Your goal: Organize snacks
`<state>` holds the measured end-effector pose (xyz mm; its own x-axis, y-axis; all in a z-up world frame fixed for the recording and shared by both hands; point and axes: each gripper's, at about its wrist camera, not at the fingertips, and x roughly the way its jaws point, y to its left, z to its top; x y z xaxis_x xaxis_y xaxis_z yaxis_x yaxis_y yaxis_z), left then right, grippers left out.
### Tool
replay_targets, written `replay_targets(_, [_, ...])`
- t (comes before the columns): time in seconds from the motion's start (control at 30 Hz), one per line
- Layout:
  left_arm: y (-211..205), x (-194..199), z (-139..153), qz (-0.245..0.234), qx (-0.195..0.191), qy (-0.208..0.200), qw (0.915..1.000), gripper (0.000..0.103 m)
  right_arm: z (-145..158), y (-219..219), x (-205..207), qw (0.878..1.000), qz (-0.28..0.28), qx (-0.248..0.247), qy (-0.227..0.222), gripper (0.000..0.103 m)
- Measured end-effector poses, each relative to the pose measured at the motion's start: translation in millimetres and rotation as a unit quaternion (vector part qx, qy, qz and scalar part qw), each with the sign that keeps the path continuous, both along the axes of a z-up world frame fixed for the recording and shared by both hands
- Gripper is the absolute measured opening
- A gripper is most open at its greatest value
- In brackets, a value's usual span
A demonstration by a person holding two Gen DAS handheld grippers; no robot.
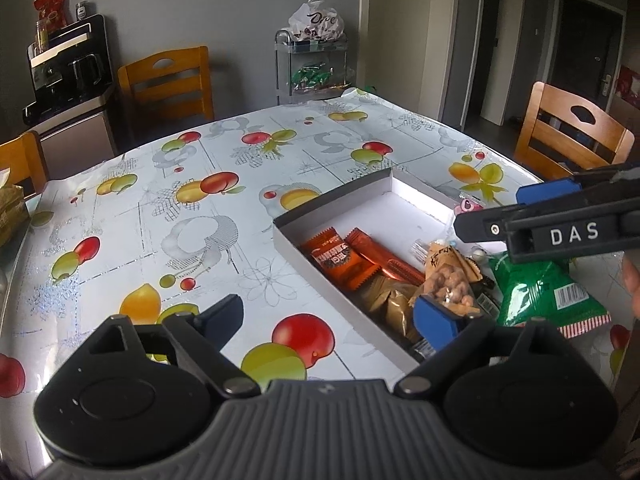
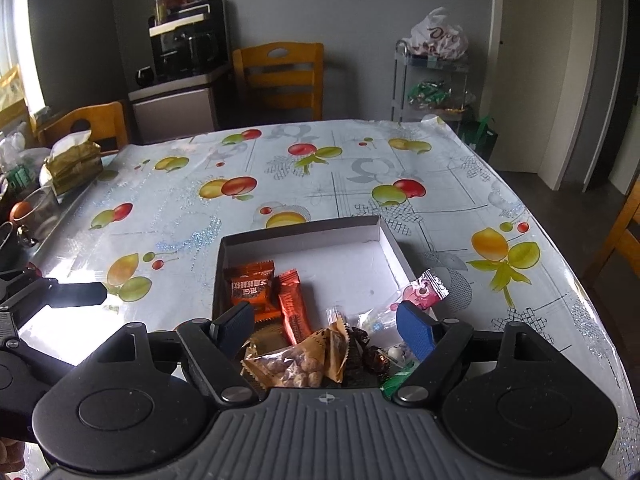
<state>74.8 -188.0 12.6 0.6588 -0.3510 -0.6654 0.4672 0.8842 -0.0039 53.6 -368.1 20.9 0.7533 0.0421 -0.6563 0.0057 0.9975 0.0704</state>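
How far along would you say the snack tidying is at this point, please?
Partly done: two orange packets and a peanut bag already lie in the white box. Neither the left tool nor the right tool holds anything. The pink candy and green bag remain outside.

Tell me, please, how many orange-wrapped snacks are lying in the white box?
2: a square orange packet at the box's left side, and a slim orange bar right beside it. Others may hide under the near pile.
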Motion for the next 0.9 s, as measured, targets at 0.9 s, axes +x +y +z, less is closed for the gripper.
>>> replay_targets(0.9, [6.2,-5.6,2.1,-0.033,0.000,-0.010,0.9994,0.095,3.1,9.4,-12.1,1.000,-0.028,-0.010,-0.002,0.083])
